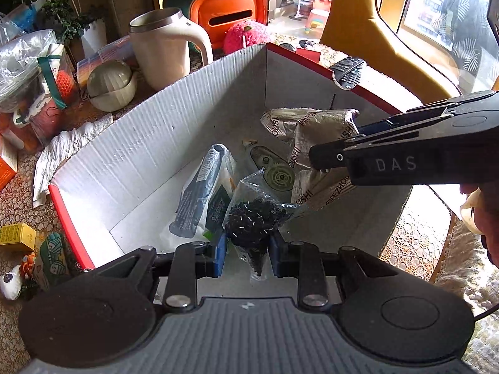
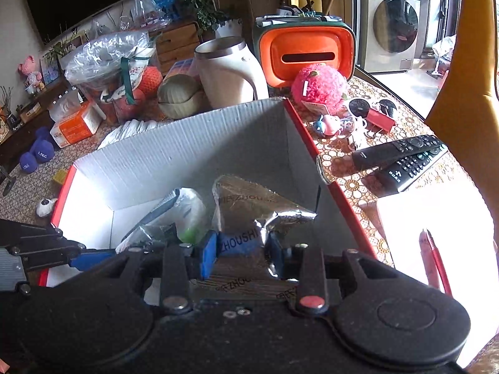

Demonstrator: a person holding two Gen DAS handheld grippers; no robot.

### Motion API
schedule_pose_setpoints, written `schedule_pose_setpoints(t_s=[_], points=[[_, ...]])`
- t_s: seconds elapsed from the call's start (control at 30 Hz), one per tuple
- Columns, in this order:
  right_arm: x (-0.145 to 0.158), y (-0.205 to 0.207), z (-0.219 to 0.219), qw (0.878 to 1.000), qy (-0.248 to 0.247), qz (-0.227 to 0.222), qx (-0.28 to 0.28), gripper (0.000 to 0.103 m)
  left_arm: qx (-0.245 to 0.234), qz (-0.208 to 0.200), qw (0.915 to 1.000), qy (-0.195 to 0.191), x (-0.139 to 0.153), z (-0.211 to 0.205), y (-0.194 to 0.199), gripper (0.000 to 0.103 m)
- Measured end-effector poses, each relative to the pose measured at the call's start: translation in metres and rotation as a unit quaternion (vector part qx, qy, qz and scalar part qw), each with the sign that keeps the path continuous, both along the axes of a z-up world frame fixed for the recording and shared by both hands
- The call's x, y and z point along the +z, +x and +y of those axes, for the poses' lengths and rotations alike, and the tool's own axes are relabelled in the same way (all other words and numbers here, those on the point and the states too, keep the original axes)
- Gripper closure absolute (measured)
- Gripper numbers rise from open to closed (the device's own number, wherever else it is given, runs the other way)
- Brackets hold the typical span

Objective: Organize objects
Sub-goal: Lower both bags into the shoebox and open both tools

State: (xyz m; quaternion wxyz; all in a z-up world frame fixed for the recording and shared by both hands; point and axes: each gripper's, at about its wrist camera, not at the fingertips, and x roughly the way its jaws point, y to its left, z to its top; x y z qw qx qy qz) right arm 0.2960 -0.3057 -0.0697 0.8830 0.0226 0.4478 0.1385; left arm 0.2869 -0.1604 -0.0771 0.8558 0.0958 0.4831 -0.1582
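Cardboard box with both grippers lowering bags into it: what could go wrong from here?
The left gripper pinches only thin film of the bag of black beads; it could slip or tear. The right gripper with its foil packet works close beside it, so they might bump inside the cardboard box.

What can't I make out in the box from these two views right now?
- Box near wall and floor corner: hidden by the left gripper body, left wrist view.
- Lower half of the silver packet: behind the right gripper, right wrist view.
- Round green item: partly covered by the bead bag; identity unclear.
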Motion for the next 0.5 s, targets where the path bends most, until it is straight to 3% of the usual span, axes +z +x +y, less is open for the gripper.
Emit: schedule_pose_setpoints(t_s=[0.17, 0.5], points=[[-0.011, 0.006, 0.004, 1.0, -0.004, 0.022, 0.003, 0.068, 0.007, 0.02, 0.9998, 0.006, -0.009, -0.002, 0.009, 0.076], [-0.012, 0.01, 0.009, 1.0, 0.005, 0.023, 0.005, 0.067, 0.016, 0.04, 0.9991, 0.006, -0.018, -0.001, 0.016, 0.076]])
